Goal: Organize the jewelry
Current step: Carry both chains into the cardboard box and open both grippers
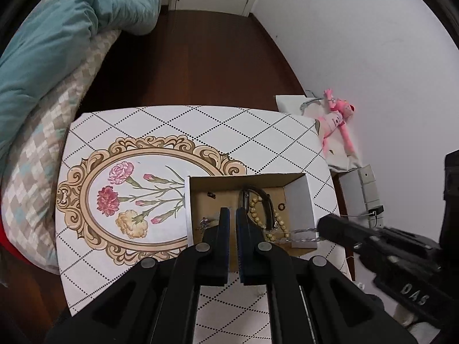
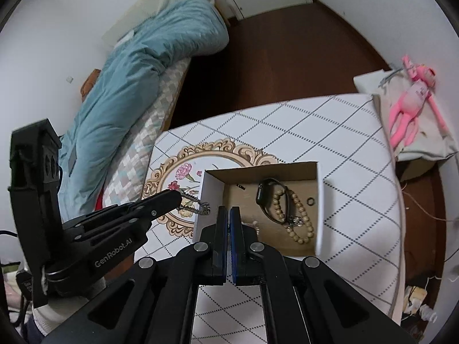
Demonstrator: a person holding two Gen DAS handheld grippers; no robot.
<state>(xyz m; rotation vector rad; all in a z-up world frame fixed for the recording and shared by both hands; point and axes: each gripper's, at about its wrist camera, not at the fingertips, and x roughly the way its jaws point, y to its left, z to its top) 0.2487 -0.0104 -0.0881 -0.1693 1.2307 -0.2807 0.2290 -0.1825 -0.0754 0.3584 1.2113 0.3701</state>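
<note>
A small cardboard box (image 2: 320,209) sits on the tabletop (image 2: 344,143), which has a diamond pattern and a framed flower print. Inside the box lie a dark watch (image 2: 265,197), a bracelet of pale beads (image 2: 298,220) looped against it, and a small ring (image 2: 310,200) near the right wall.

The left gripper (image 2: 176,197) reaches in from the left. Its jaws are pressed together on a silver chain (image 2: 196,205), which hangs from the tips and touches the box's left wall. In its own camera the fingers (image 1: 223,220) show only a narrow slit between them, poised above the box's near edge.

The right gripper (image 1: 322,228) comes in from the right side of the box. Its jaws are closed on a twisted chain (image 1: 301,233), which stretches from the tips across the right wall toward the beads. Whether the two chains are one piece cannot be told.

A pink plush toy (image 2: 410,100) lies beyond the tabletop, and a bed with a teal quilt (image 2: 137,66) stands to the left.
</note>
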